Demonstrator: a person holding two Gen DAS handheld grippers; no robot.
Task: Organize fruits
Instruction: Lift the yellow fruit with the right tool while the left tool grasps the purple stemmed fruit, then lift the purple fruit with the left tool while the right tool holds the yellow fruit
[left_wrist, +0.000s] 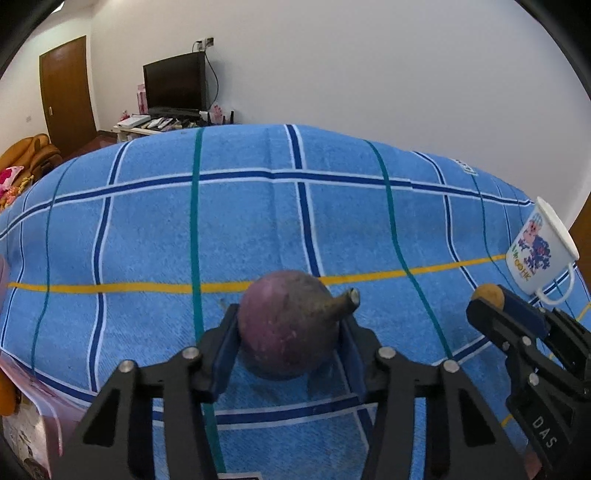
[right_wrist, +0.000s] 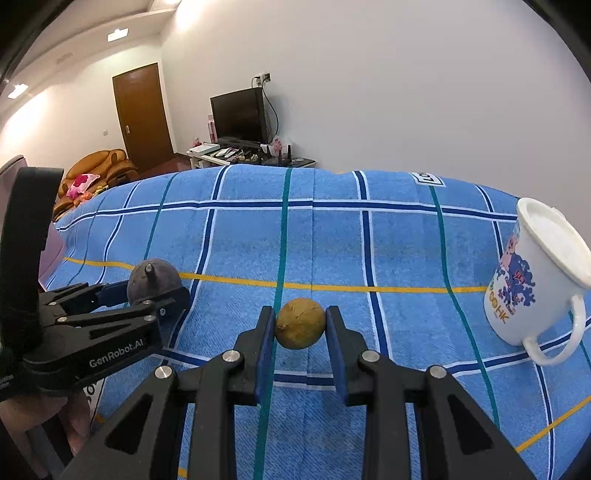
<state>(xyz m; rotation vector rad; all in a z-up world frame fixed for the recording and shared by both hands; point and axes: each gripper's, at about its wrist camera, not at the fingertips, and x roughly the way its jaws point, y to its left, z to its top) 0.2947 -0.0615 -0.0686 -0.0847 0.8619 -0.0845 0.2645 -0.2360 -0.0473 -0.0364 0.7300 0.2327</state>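
A round purple fruit (left_wrist: 288, 332) with a short stem rests on the blue checked cloth (left_wrist: 258, 221). My left gripper (left_wrist: 290, 321) is shut on it, one blue pad against each side. The right wrist view shows the same fruit (right_wrist: 153, 280) in the left gripper (right_wrist: 147, 295) at the left. A small yellow-brown round fruit (right_wrist: 300, 324) sits between the pads of my right gripper (right_wrist: 300, 321), which is shut on it just above the cloth (right_wrist: 332, 240). From the left wrist view, the right gripper (left_wrist: 487, 302) and its yellow fruit (left_wrist: 488, 293) appear at the right edge.
A white mug (right_wrist: 535, 280) with a blue cartoon print stands on the cloth at the right, also visible as the mug (left_wrist: 541, 251) in the left wrist view. A pinkish box or bag (left_wrist: 29, 406) sits at the cloth's left edge. Beyond the cloth are a TV stand and a door.
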